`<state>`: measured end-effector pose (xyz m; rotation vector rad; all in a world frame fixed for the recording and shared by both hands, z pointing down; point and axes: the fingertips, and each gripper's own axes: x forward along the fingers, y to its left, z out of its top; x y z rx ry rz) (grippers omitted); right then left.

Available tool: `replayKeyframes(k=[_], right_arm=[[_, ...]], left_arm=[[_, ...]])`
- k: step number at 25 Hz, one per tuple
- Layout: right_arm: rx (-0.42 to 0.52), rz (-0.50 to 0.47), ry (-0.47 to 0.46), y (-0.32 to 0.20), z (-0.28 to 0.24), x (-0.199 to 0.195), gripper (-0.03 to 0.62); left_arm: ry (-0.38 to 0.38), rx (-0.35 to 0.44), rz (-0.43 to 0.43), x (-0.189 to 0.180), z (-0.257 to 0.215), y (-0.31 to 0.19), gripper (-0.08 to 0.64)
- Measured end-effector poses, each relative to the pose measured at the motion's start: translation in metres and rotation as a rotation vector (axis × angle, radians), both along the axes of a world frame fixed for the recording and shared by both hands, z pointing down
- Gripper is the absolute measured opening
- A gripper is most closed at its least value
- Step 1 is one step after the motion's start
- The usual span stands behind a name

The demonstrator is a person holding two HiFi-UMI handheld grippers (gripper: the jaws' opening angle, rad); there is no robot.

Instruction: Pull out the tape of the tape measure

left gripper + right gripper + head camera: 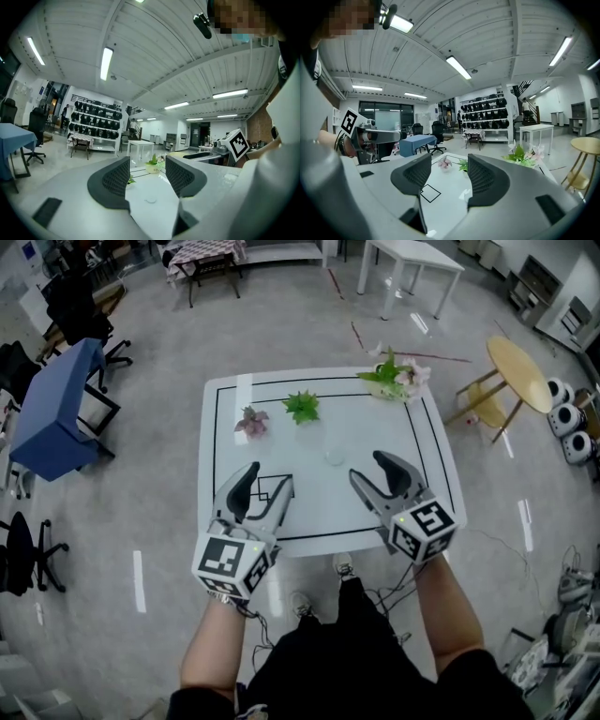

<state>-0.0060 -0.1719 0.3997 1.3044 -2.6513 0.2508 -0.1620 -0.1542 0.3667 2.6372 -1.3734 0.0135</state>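
Both the left gripper point(265, 486) and right gripper point(377, 474) hover over the counter point(309, 517), fingers point(115, 177) apart and empty, the pale probable tape measure point(335, 455) just beyond, and a glancing grab could skid it away.

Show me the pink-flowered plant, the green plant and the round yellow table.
pink-flowered plant point(251, 421): head view, on its blossoms.
green plant point(302, 406): head view, on its leaves.
round yellow table point(518, 371): head view, on its bare top.
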Motion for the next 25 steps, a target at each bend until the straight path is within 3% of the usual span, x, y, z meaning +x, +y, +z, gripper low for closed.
replayKeyframes(k=[25], right_arm=[[-0.154,-0.325,0.152,-0.092,0.118,0.008,0.244]], left_arm=[[-0.001,-0.126,-0.181,0.039,0.055,-0.076,0.219]])
